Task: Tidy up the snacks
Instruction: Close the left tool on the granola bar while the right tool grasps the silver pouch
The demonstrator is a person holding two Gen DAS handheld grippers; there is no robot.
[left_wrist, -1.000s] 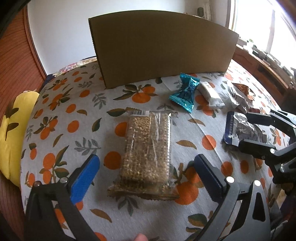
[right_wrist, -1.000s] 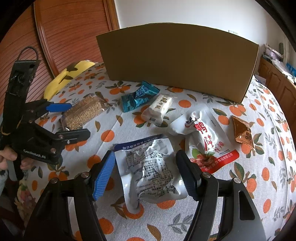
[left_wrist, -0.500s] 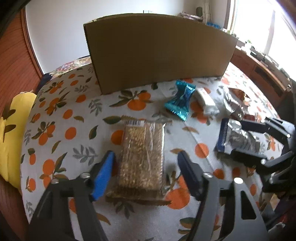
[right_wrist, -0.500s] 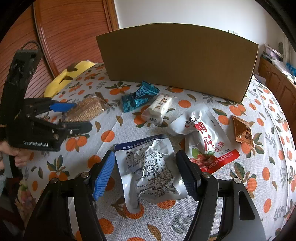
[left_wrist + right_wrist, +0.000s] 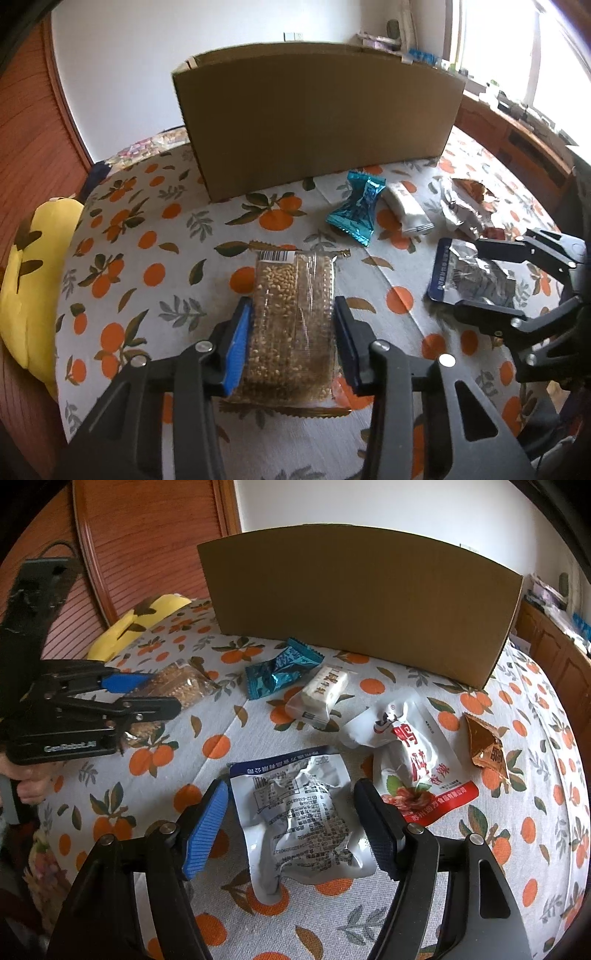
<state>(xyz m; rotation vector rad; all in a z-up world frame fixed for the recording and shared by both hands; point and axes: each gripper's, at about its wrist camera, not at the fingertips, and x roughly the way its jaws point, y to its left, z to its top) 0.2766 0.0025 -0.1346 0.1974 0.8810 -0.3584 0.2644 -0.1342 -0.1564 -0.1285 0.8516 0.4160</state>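
The bench (image 5: 229,734), covered in an orange-and-leaf print cloth, is carrying everything here. A large cardboard box (image 5: 317,122) is standing upright at its far side, plain wall facing the cameras. A yellow cushion (image 5: 26,291) is lying off the bench's left edge.

The left tongs (image 5: 291,325) are pointing down at the clear grain bar pack (image 5: 291,314), which is lying flat on the cloth in front of the box. Their jaws have just been closing, and the blue pad and the black pad are now pressing against the pack's two long sides, gripping it. A hand (image 5: 31,786) is holding the handle of these tongs.

The right tongs (image 5: 291,827) are standing open, straddling the silver pouch with the blue edge (image 5: 299,819); the pads are sitting just beside its sides without squeezing it, and the pouch is lying crumpled on the cloth.

To the right of that pouch, the white and red packet (image 5: 413,760) is lying flat. Nearer the box, the teal wrapper (image 5: 280,672) and the small white bar (image 5: 321,694) are sitting side by side, just apart. The little brown sachet (image 5: 485,746) is lying farthest right, near the white and red packet.
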